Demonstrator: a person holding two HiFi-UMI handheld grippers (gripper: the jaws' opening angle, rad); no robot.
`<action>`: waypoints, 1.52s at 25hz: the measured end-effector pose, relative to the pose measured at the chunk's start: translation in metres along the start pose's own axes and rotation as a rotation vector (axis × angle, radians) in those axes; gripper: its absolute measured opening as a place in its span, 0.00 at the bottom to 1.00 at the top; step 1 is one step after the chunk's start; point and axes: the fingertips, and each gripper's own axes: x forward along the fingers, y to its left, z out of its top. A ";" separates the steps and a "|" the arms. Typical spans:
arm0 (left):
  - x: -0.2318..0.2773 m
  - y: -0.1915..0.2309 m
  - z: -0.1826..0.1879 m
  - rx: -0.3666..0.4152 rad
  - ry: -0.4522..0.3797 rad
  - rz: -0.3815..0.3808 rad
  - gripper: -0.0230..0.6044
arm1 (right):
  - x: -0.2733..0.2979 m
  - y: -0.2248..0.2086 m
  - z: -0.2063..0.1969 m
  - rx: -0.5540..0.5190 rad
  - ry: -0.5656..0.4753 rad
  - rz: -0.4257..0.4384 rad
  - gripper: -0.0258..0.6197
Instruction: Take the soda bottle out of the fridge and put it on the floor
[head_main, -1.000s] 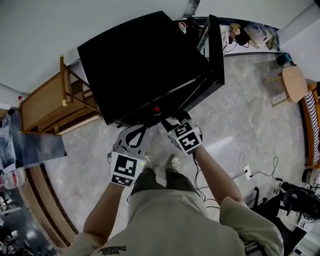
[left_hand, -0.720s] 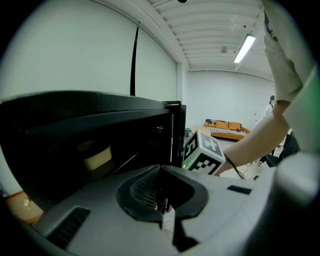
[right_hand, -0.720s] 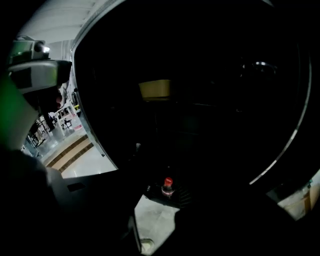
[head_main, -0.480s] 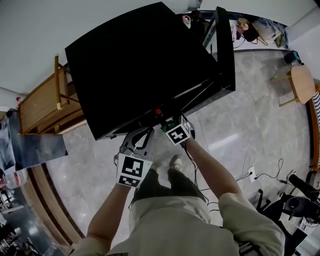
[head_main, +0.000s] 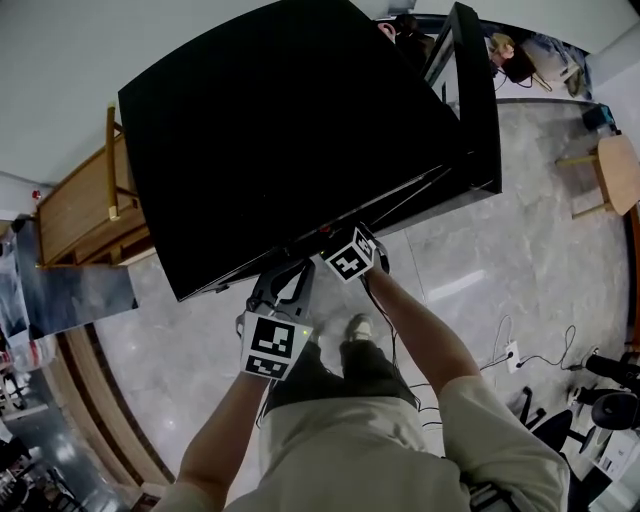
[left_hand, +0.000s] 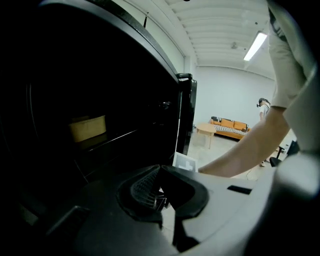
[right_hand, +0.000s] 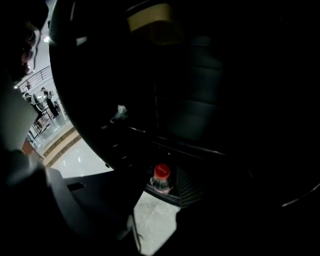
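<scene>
**Soda bottle (right_hand: 161, 176) stands between the spread right jaws; left jaws are closed and empty**

Head view: the black fridge (head_main: 290, 130) fills the upper part, and its door (head_main: 470, 90) is swung open at the right. The left gripper (head_main: 288, 275) points at the fridge's lower front edge. The right gripper (head_main: 338, 250) is just beside it, with its tips reaching under that edge. The bottle is too small and dark to make out here. Pale marble floor (head_main: 480, 260) lies to the right of both grippers.

Left gripper view: the left gripper (left_hand: 159, 172) has its jaws together, tips touching, with nothing between them. Ahead of the jaws is the dark inside of the fridge. A yellowish box (left_hand: 87, 127) sits on a shelf there, above and to the left of the tips. To the right of the jaws the person's arm (left_hand: 240, 150) crosses the view.

Right gripper view: the right gripper (right_hand: 161, 192) has its jaws wide apart, and they have just been opening. The soda bottle, seen from above by its red cap (right_hand: 161, 171), stands between them near the far tips. It is closer to the ribbed pad (right_hand: 189, 187) of the right-hand jaw than to the other jaw. Neither pad is seen pressing on it. The dark fridge lies beyond the tips, and pale floor (right_hand: 155, 220) shows through the gap nearer the camera. What the bottle's base rests on is hidden.
</scene>
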 end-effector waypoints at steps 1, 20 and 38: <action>0.002 0.002 -0.002 -0.002 -0.001 0.003 0.05 | 0.007 -0.002 -0.002 -0.005 0.006 0.003 0.29; 0.010 0.021 -0.033 -0.025 0.034 -0.002 0.05 | 0.058 -0.002 -0.009 -0.049 0.085 -0.030 0.24; -0.011 -0.008 0.002 0.067 0.082 -0.106 0.05 | -0.063 0.010 -0.014 0.033 0.080 -0.036 0.21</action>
